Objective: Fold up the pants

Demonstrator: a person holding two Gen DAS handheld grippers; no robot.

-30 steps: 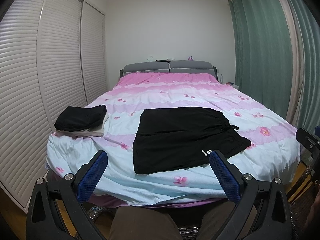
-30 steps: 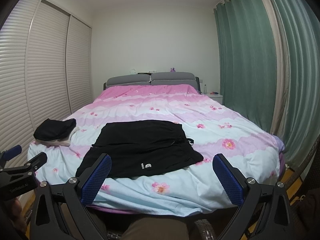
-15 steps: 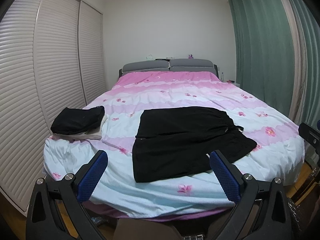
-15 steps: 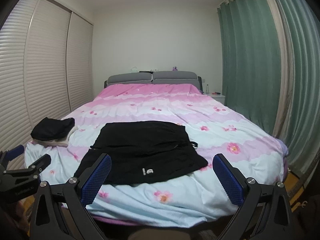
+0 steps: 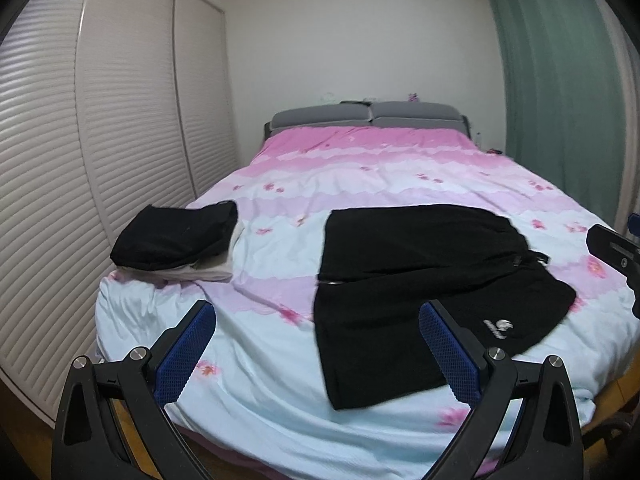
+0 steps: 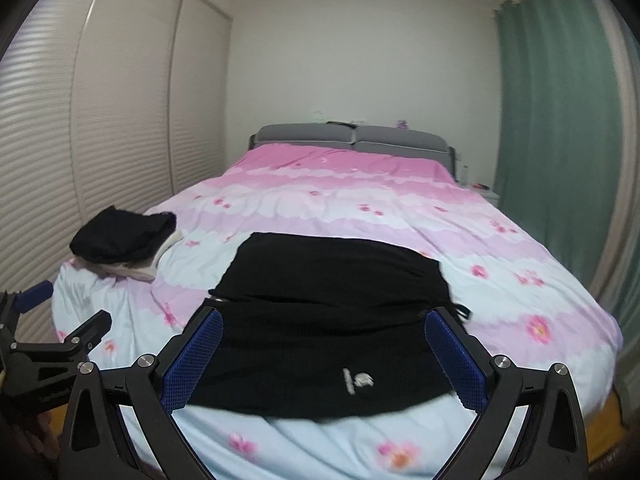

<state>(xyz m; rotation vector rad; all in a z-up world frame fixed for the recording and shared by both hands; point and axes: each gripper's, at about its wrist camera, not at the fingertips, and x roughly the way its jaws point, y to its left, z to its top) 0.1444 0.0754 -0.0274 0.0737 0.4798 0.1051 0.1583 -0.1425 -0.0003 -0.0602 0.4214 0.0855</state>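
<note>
Your left gripper has its jaws wide apart w/ nothing between them, hovering over the foot of the bed. Your right gripper is the same: jaws spread wide, nothing clamped, blue pads showing on the inner faces.

The pants are black and lie flat on the pink-and-blue floral duvet, near the foot edge. In the left wrist view they sit at approx 3 o'clock from frame centre, w/ the right pad of that gripper overlapping their lower part. In the right wrist view the pants are dead centre to 6 o'clock, framed between both pads. A small white logo shows on the near leg; a drawstring sticks out at the 3 o'clock side. Neither gripper touches the fabric, as far as the views show.

A pile of folded clothes, black on top w/ a light item under it, rests at approx 9 o'clock in the left view, well apart from the pants. Grey headboard at 12 o'clock, green curtain at 2 o'clock, slatted wardrobe doors at 9–10 o'clock. Part of your right gripper pokes into the left view at 3 o'clock; your left gripper shows at 8 o'clock in the right view.
</note>
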